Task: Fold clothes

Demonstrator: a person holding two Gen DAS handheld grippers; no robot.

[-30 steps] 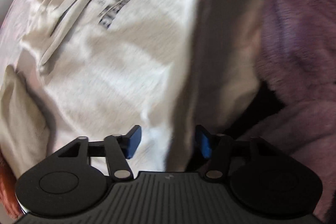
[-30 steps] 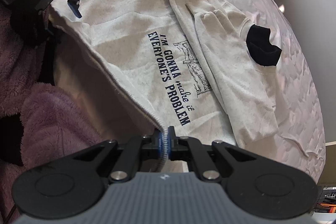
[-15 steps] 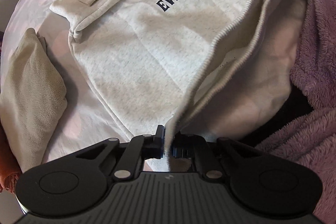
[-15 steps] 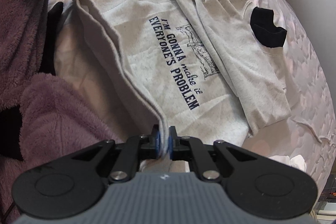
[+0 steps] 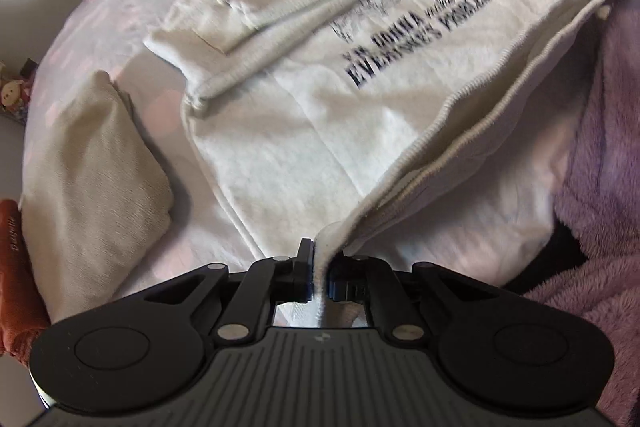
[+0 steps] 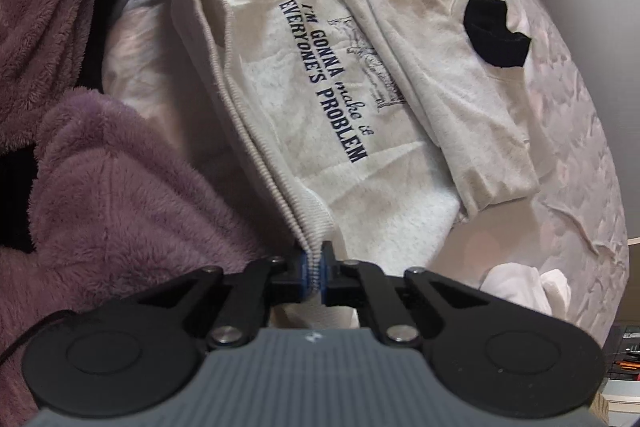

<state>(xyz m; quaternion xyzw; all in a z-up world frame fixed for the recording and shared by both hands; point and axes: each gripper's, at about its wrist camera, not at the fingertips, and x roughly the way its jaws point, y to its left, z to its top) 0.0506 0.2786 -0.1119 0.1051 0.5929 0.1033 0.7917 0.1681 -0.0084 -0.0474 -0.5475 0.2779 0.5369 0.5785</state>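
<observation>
A light grey sweatshirt with dark printed text lies on the bed, sleeves folded in over the chest; it also shows in the right wrist view. Its black collar lining is at the far end. My left gripper is shut on one corner of the ribbed hem. My right gripper is shut on the other hem corner. The hem is stretched between them and lifted off the bed.
A folded beige garment lies left of the sweatshirt. A purple fleece robe is on the near side, also in the left wrist view. A white cloth lies at the bed's edge. The bedsheet is pale pink.
My left gripper was open a second ago and has shut on the hem corner. Both grippers have since raised the hem and carried it toward the collar end.
</observation>
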